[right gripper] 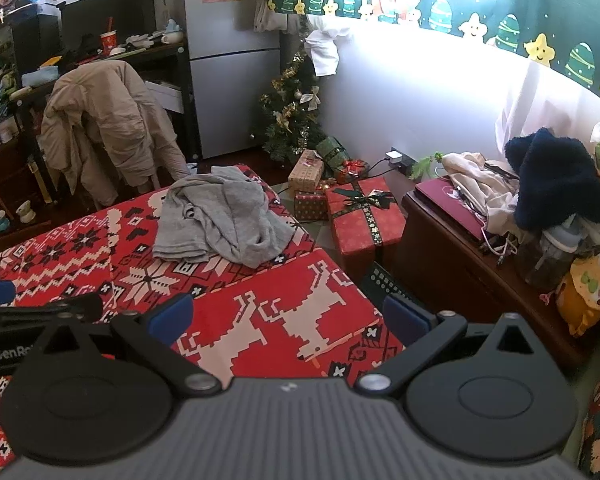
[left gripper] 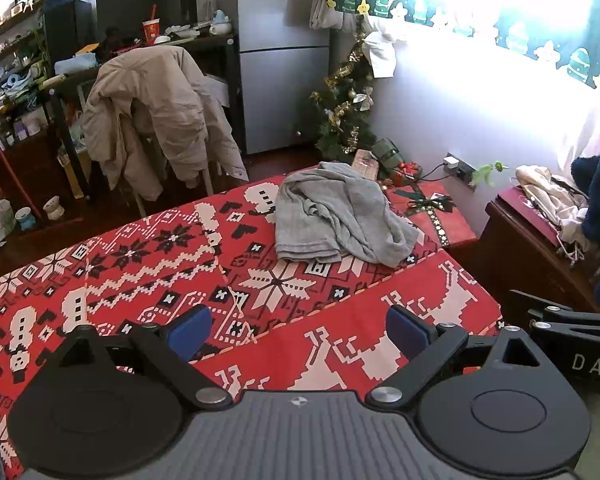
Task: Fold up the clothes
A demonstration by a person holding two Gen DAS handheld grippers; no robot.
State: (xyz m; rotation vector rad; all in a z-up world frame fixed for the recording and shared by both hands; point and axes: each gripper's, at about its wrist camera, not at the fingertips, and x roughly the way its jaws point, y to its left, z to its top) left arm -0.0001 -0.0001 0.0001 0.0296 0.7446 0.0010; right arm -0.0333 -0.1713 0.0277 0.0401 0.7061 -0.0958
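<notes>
The left gripper [left gripper: 300, 336] hovers over the near part of the red patterned tablecloth [left gripper: 172, 264], its blue-padded fingers [left gripper: 190, 330] spread wide with nothing between them. The right gripper [right gripper: 290, 318] hangs beside it at the table's near right corner, jaws likewise wide and empty; its right finger [right gripper: 406, 318] sits past the cloth's edge, above the floor. Each device shows at the edge of the other's view, so the two are close together, level and pointing toward the far end of the table.

The grey garment [left gripper: 342, 216] lies crumpled in a loose heap on the far right part of the tablecloth, well apart from both grippers. One hemmed edge lies flat toward the near left of the heap, while the rest is bunched in deep folds, with a lobe drooping toward the table's right edge.

Beyond the table's far right corner, wrapped gift boxes [right gripper: 364, 216] sit on the floor below a small decorated Christmas tree [right gripper: 290, 120]. To the right, a dark wooden cabinet [right gripper: 460, 264] carries a pile of cream fabric [right gripper: 480, 184] and a dark blue fuzzy item [right gripper: 552, 180]. At far left, a beige jacket [left gripper: 160, 112] is draped over a chair, with a silver fridge [left gripper: 280, 60] behind it.
</notes>
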